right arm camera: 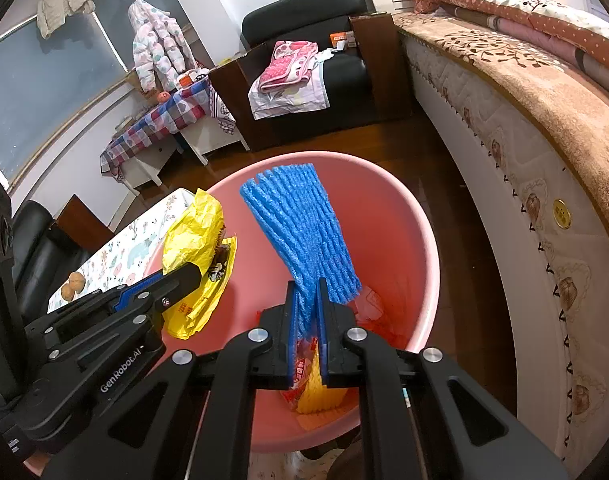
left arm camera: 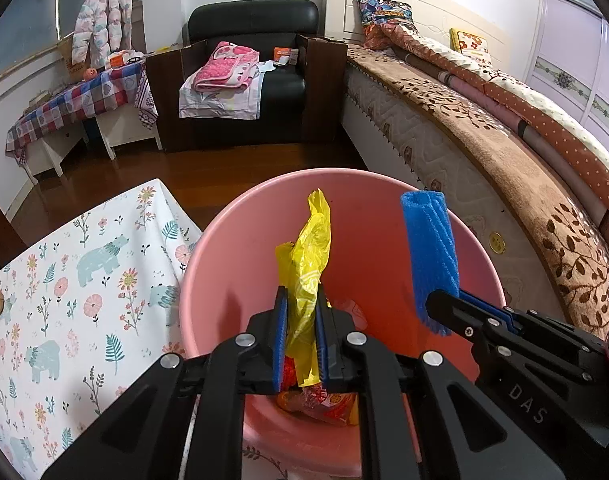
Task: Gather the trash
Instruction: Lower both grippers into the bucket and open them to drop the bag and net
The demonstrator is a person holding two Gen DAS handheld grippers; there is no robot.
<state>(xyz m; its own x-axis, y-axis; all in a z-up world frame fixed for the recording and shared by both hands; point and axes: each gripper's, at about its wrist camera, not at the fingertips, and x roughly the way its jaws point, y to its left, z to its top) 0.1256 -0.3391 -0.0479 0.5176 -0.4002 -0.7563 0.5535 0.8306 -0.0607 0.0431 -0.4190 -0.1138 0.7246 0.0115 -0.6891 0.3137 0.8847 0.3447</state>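
Over the pink bin (left arm camera: pixel 224 240) we hold both grippers. Our left gripper (left arm camera: pixel 300 300) is clamped on a yellow plastic bag (left arm camera: pixel 308 248), our right gripper (right arm camera: pixel 308 292) on a blue foam net (right arm camera: pixel 304 224). Both pieces hang above wrappers (left arm camera: pixel 324 404) lying at the bin's bottom, beside the desk's (left arm camera: pixel 84 280) corner.

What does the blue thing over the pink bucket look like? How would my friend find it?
Find the big round pink plastic bucket on the wooden floor beside the bed. Two black grippers hang over it; the right gripper pinches a blue ribbed foam net sleeve. It fans out like a broom, while the left gripper next to it holds a crinkly yellow plastic bag.
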